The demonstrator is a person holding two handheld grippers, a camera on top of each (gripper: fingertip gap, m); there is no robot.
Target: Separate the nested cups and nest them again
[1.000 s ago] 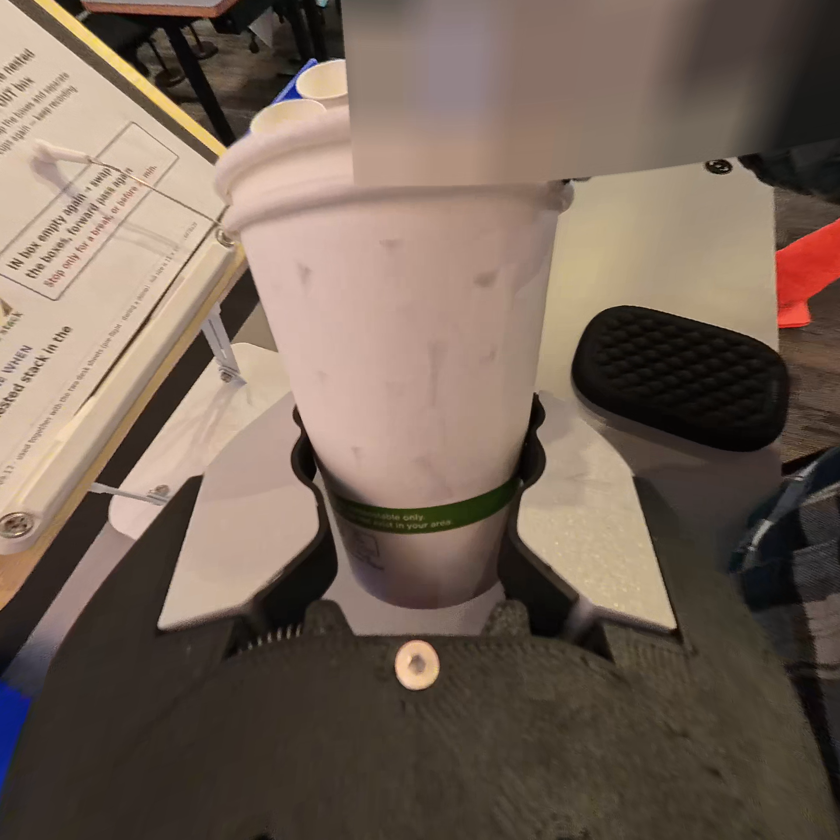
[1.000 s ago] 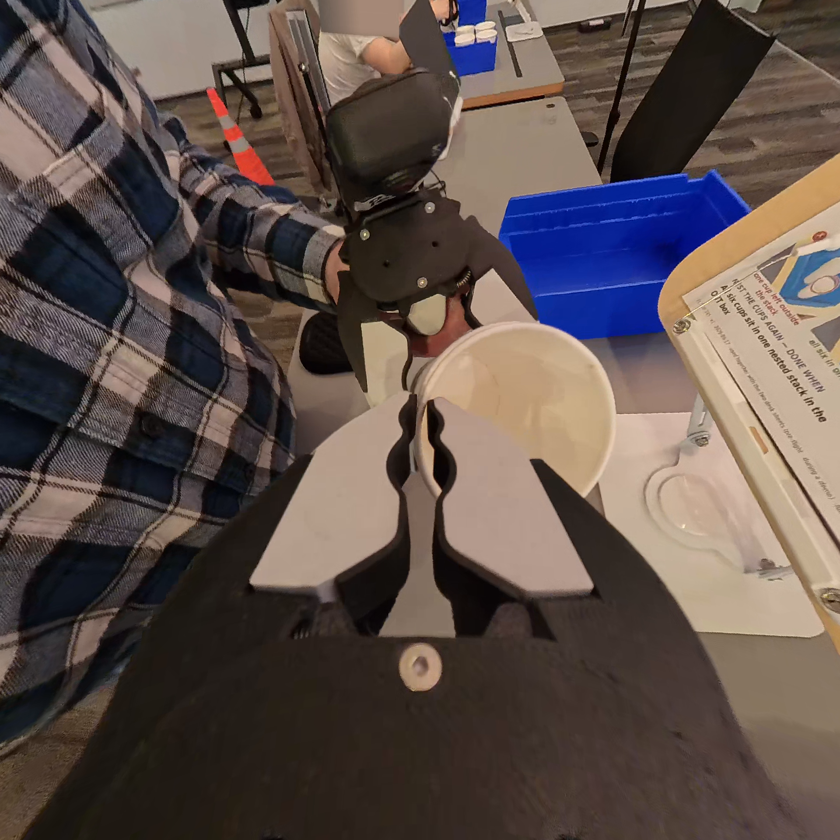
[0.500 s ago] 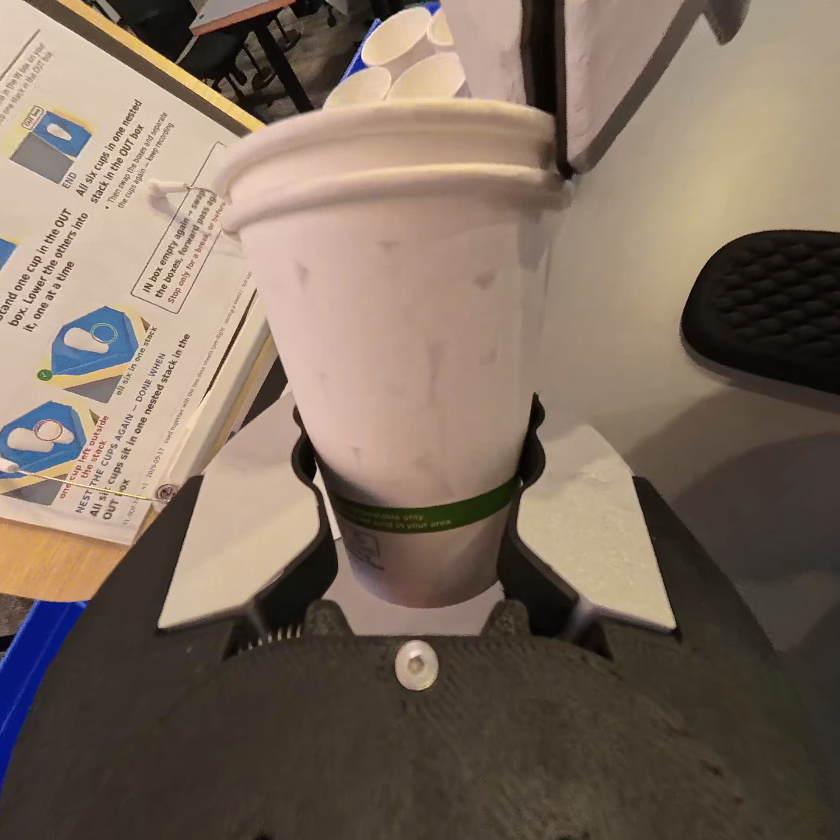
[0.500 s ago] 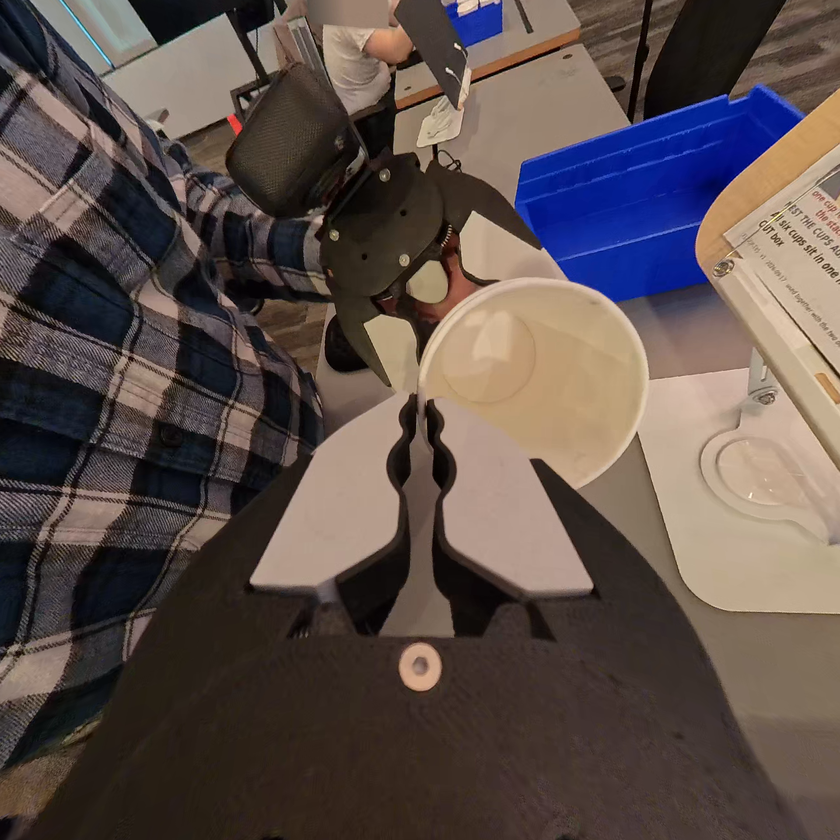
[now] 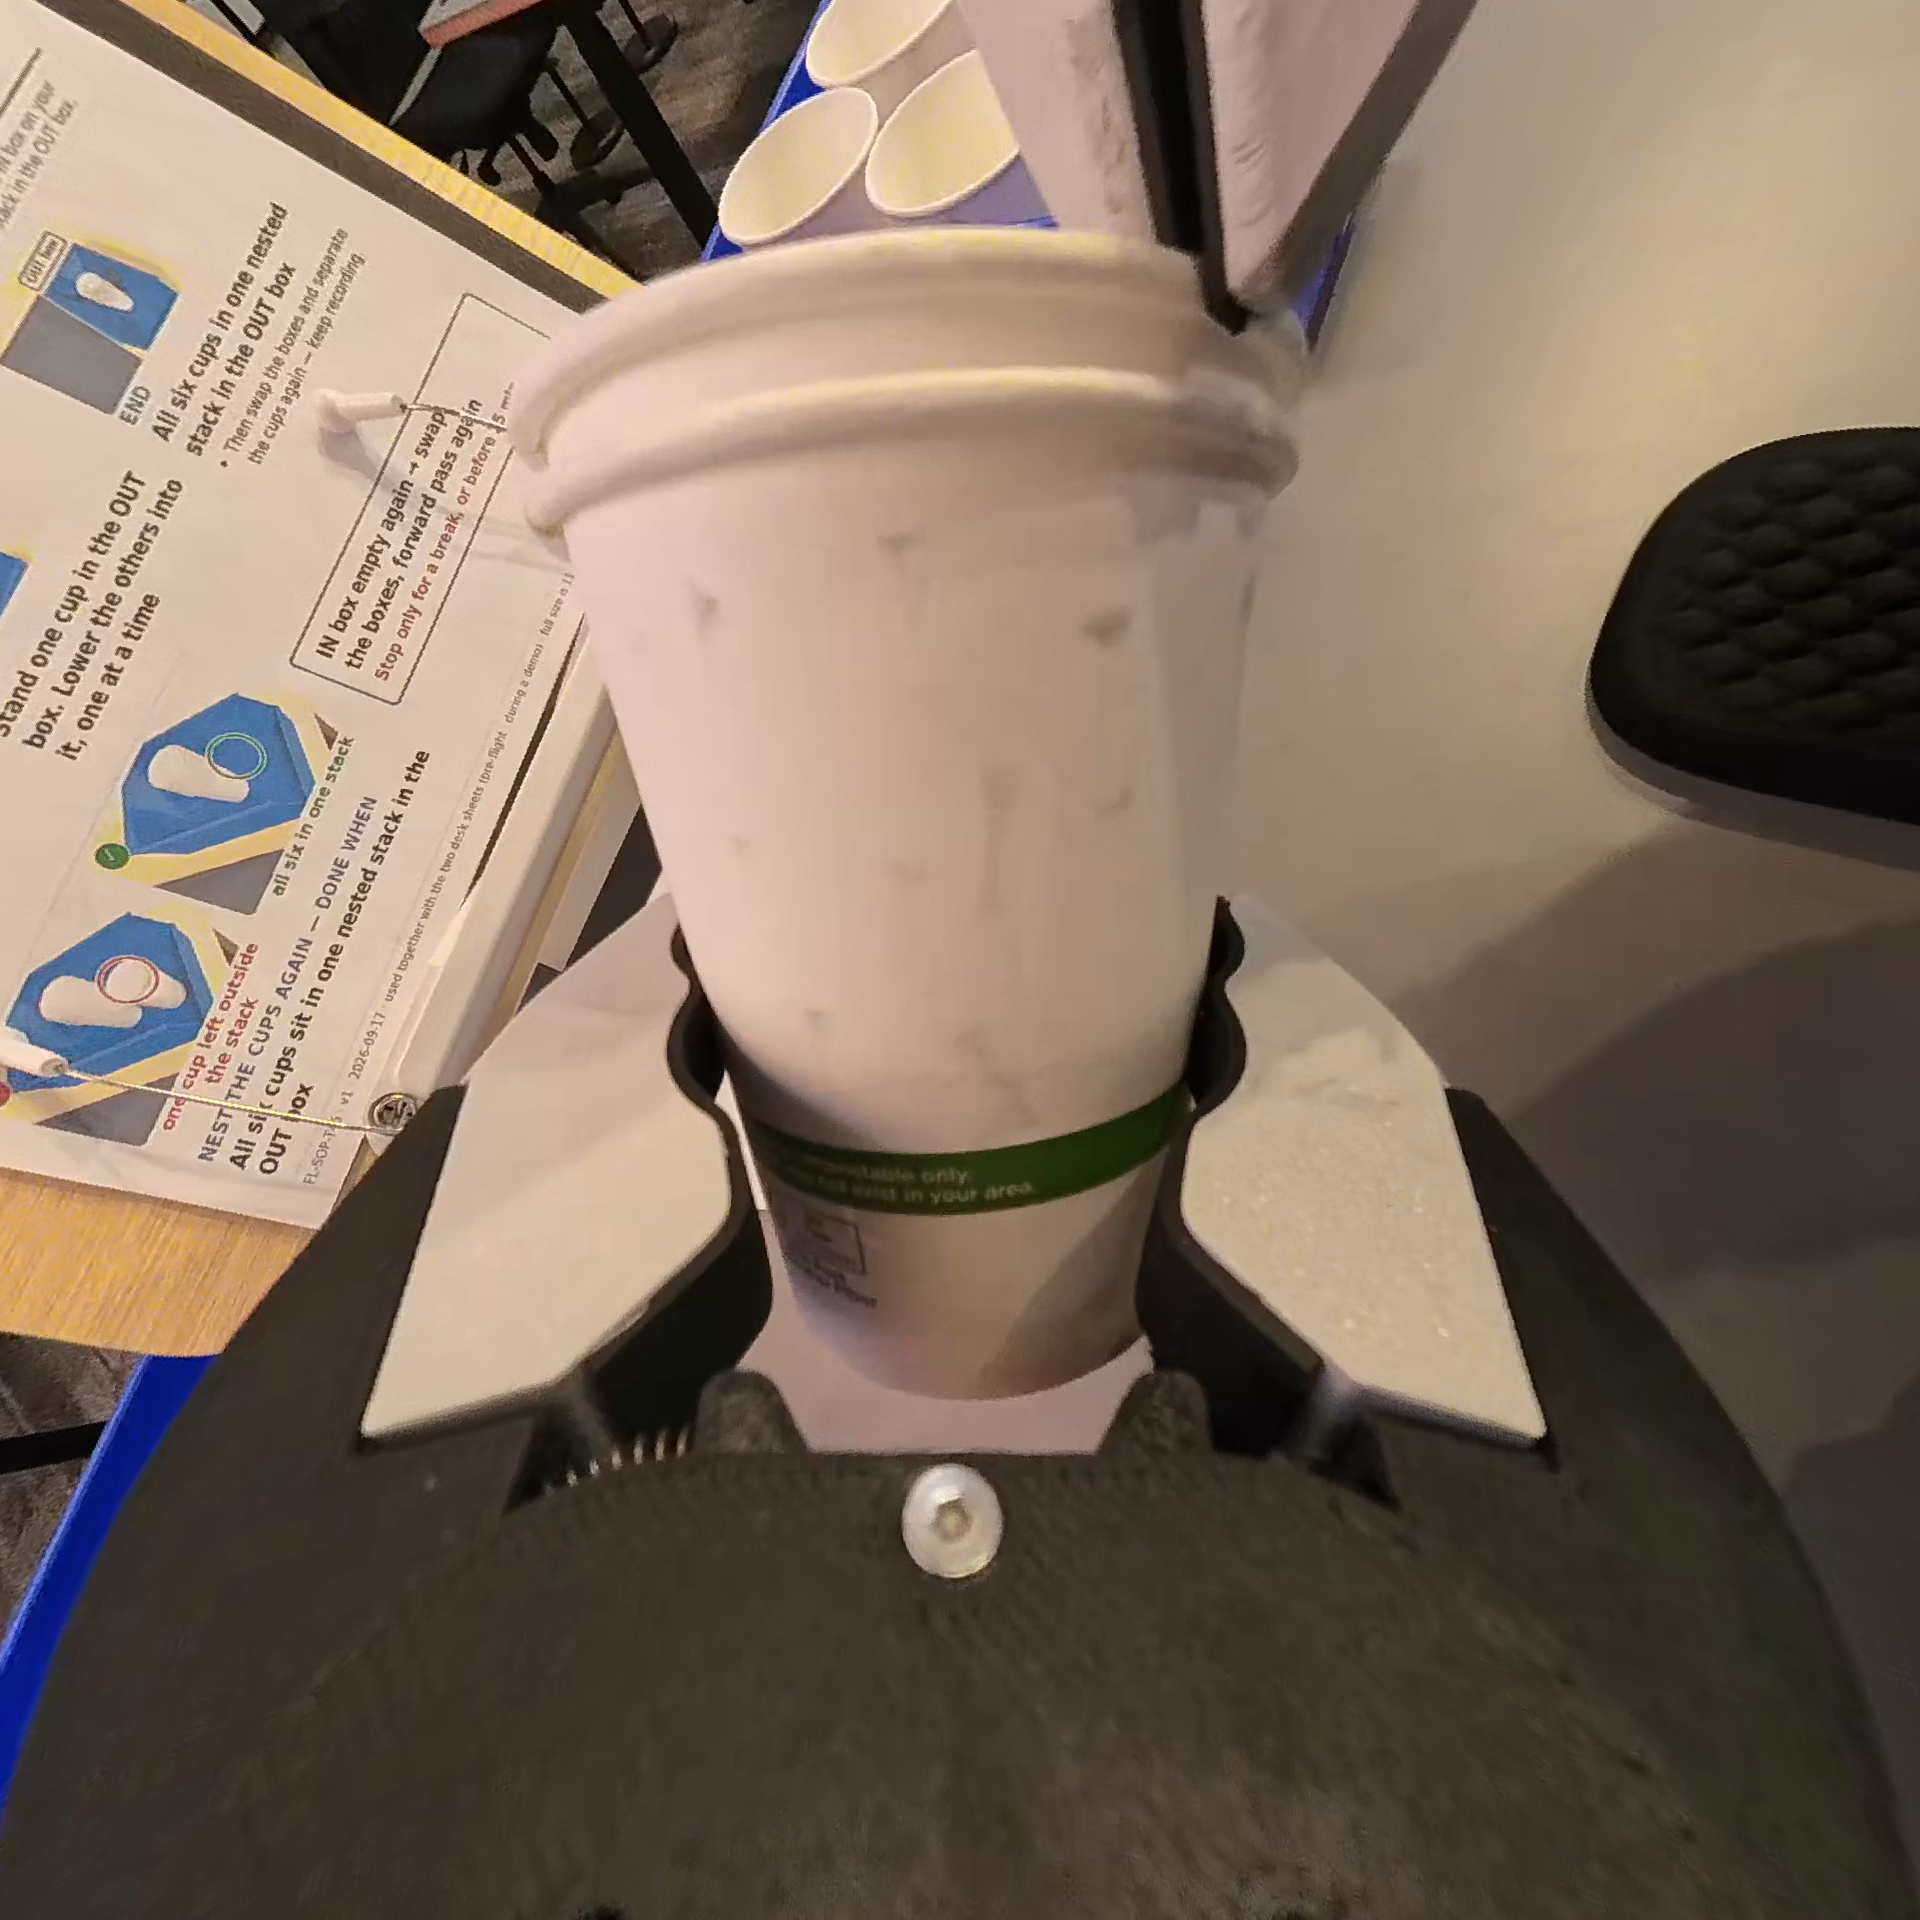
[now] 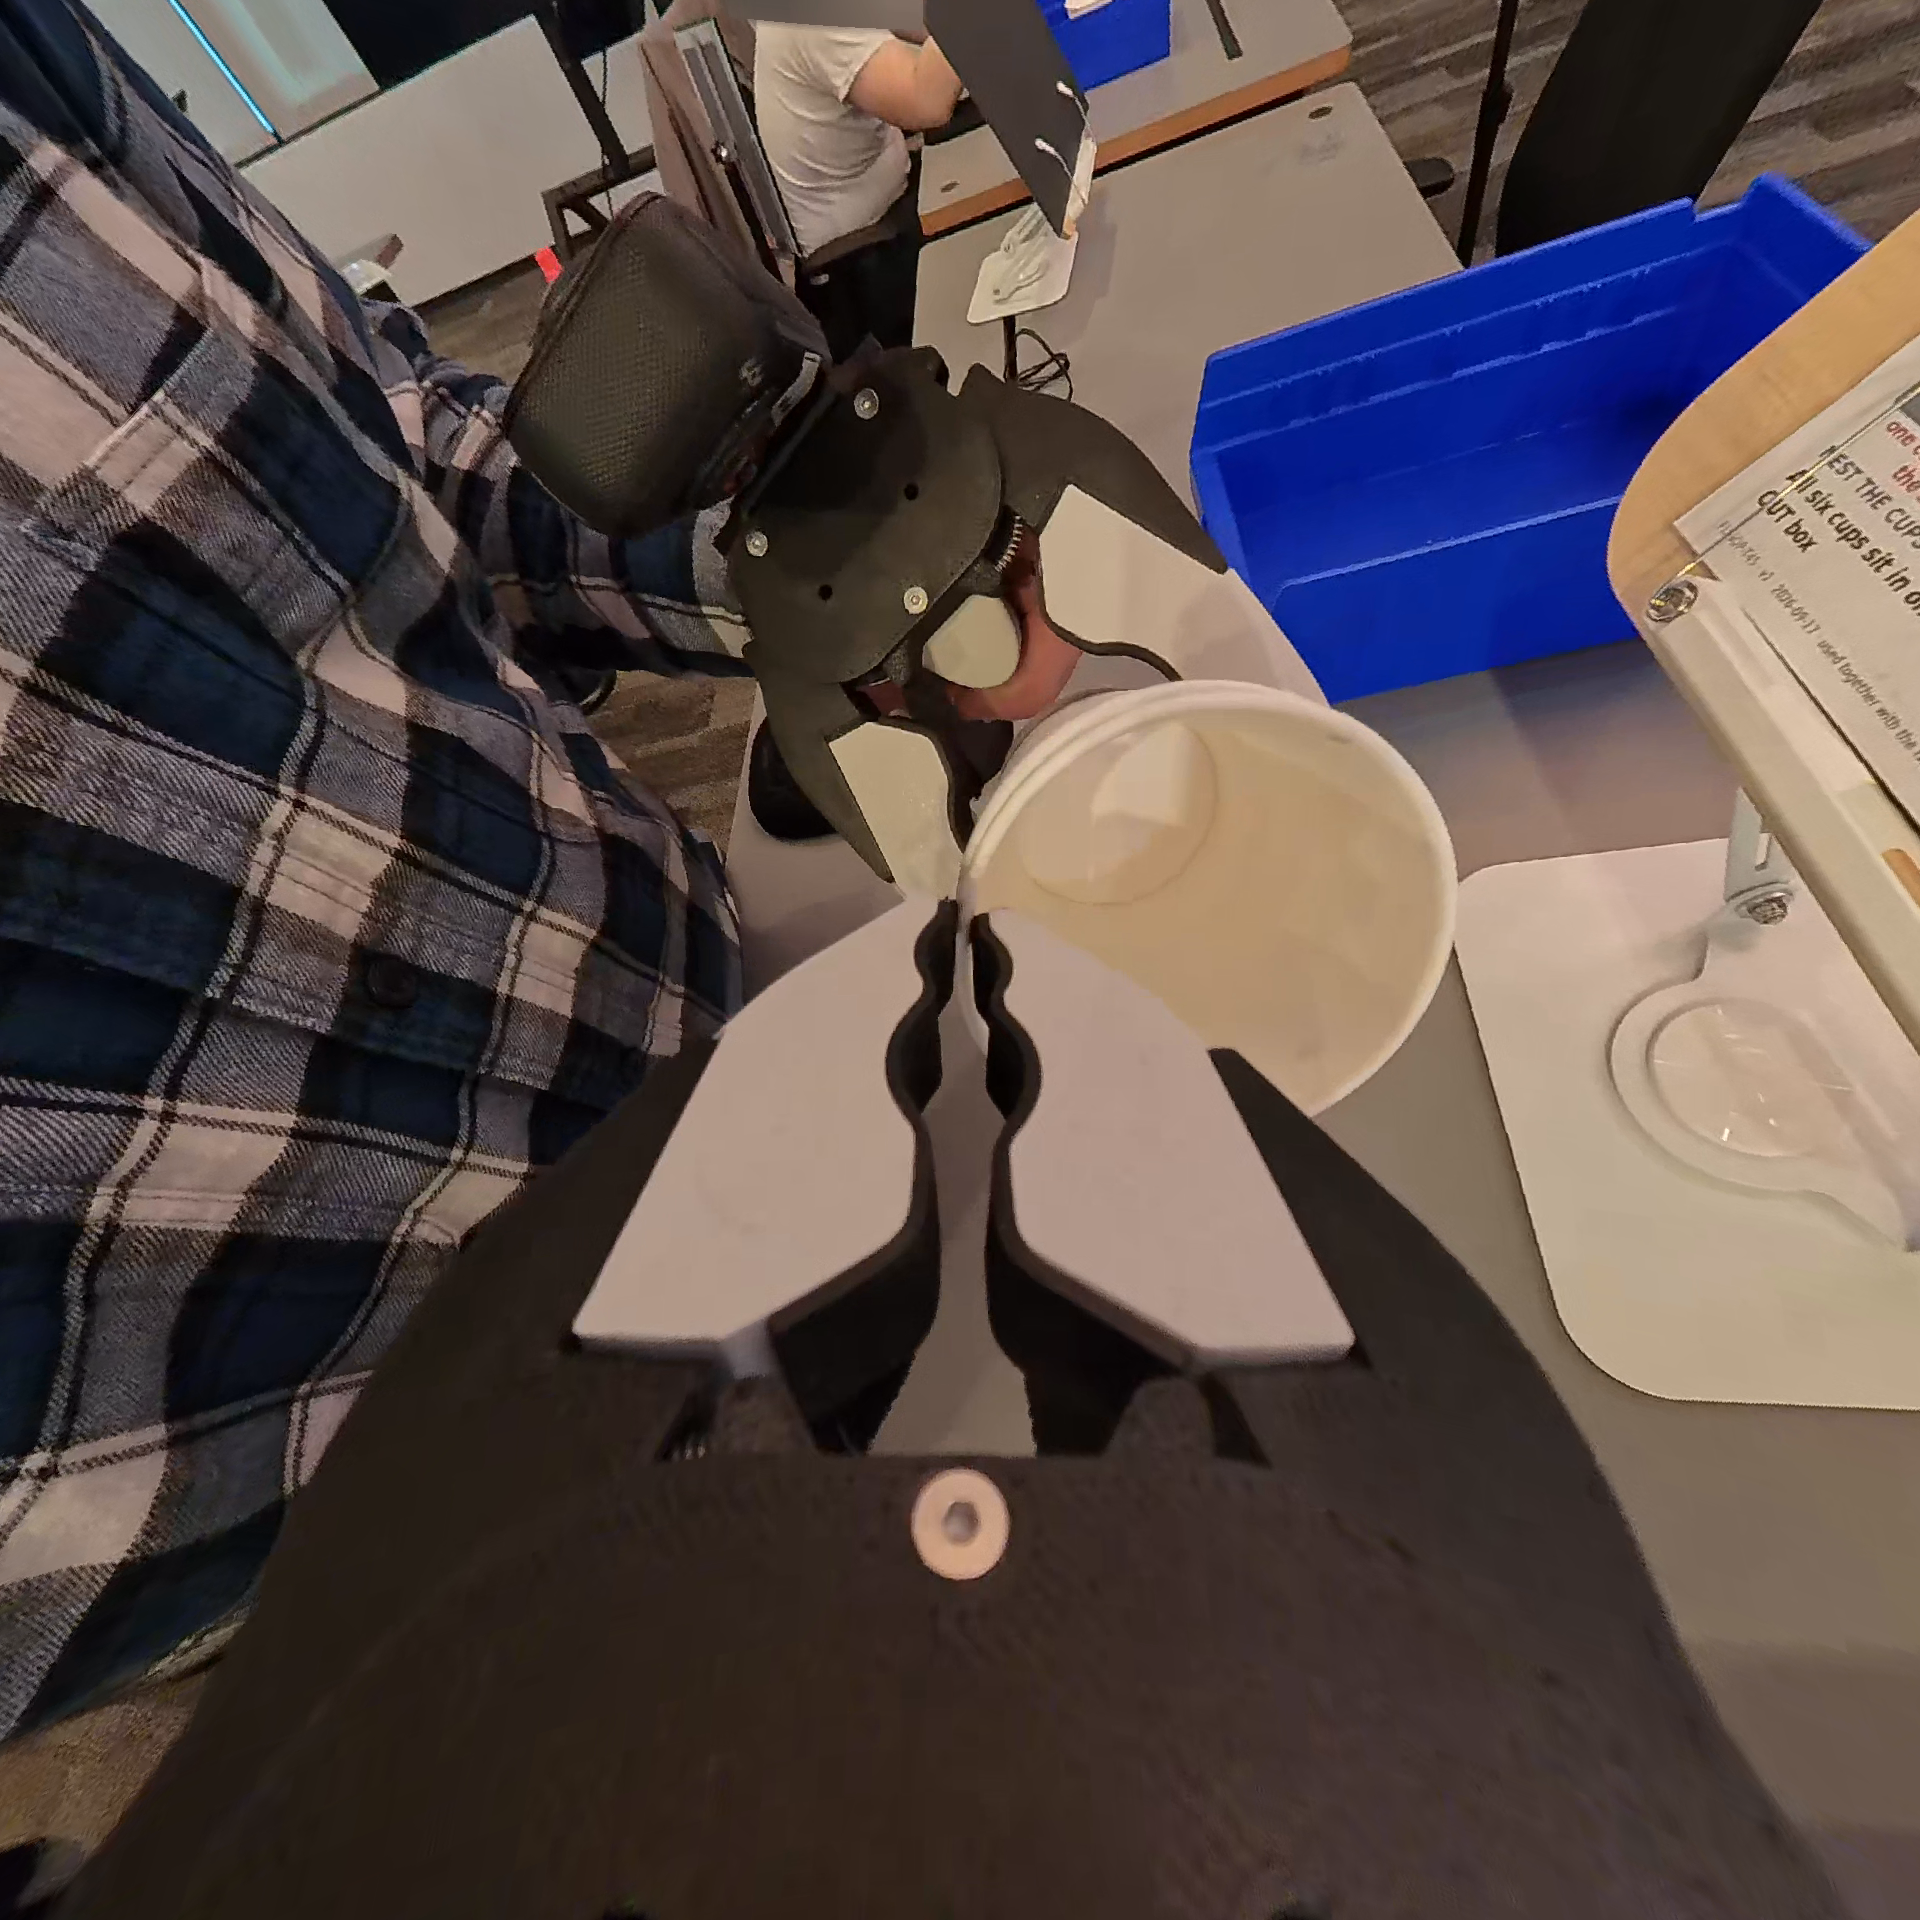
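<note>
A stack of white paper cups (image 5: pixel 914 727) is gripped low on its body by the left gripper (image 5: pixel 956 1049), whose fingers (image 5: pixel 694 1049) are spread wide and pressed against the cup wall on both sides, just above a green band (image 5: pixel 977 1153). Two rims are seen at the top of the stack, one just above the other.

The rim of the inner cup (image 6: pixel 1226 883) is pinched by the right gripper (image 6: pixel 966 935). Its jaws are nearly pressed together, with only the thin cup wall between the fingertips (image 6: pixel 940 940); one finger lies inside the cup and the other outside. In the left wrist view the same gripper is seen at the far right edge of the rims, coming in from above.

The stack is held in the air over a grey table (image 6: pixel 1558 769), tilted so that its open mouth is turned toward the right wrist camera. A plaid sleeve (image 6: pixel 260 727) is seen at the left of that view.

A blue bin (image 6: pixel 1455 499) stands on the far part of the table in the right wrist view. To the right, an instruction sheet (image 5: pixel 208 623) is mounted on a tilted wooden board (image 6: pixel 1745 416), whose white base plate (image 6: pixel 1558 1195) lies on the table. In the left wrist view more white cups (image 5: pixel 862 156) are seen beyond the stack, against something blue. A black padded armrest (image 5: pixel 1766 634) is seen at the right of that view.
</note>
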